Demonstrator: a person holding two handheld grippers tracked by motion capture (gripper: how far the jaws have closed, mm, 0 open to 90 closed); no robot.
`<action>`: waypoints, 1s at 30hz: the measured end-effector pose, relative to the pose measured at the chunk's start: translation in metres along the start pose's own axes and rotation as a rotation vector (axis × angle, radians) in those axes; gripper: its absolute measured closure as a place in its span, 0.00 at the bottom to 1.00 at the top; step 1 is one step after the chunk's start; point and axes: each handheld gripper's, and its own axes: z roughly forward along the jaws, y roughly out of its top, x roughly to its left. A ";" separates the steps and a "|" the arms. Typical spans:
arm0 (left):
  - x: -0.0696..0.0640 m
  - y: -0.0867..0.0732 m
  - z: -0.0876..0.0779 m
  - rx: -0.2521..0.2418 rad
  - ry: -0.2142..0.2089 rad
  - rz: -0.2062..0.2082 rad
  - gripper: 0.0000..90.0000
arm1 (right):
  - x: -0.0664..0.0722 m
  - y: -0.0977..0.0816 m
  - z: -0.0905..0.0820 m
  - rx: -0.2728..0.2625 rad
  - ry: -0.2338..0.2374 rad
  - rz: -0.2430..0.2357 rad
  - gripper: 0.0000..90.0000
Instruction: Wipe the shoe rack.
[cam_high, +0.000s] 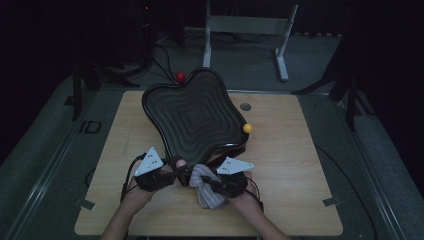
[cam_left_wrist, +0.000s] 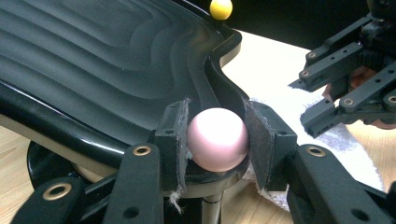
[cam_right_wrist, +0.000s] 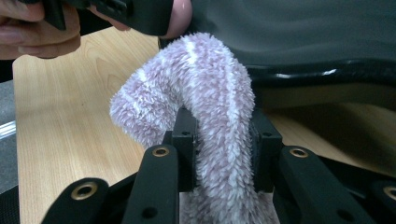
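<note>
I see the tray (cam_high: 192, 112) on the table (cam_high: 295, 190), raised on a stand. One ball (cam_high: 247, 128) sits at its right rim, another (cam_high: 180, 77) behind it; cloth (cam_high: 206, 192) lies before its near edge.

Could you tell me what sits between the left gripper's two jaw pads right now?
A pink ball sits there, pressed between the left gripper's pads at the near rim of the black tray, as the left gripper view shows.
</note>
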 end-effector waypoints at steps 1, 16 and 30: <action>0.000 0.000 0.000 0.001 0.001 0.002 0.67 | 0.000 0.000 0.000 0.001 0.001 0.000 0.77; 0.000 0.000 0.000 -0.004 -0.003 -0.001 0.67 | -0.024 0.001 -0.011 -0.010 -0.111 0.038 0.77; 0.000 0.000 0.000 -0.003 -0.009 0.001 0.67 | -0.036 0.007 -0.016 -0.044 -0.159 0.061 0.77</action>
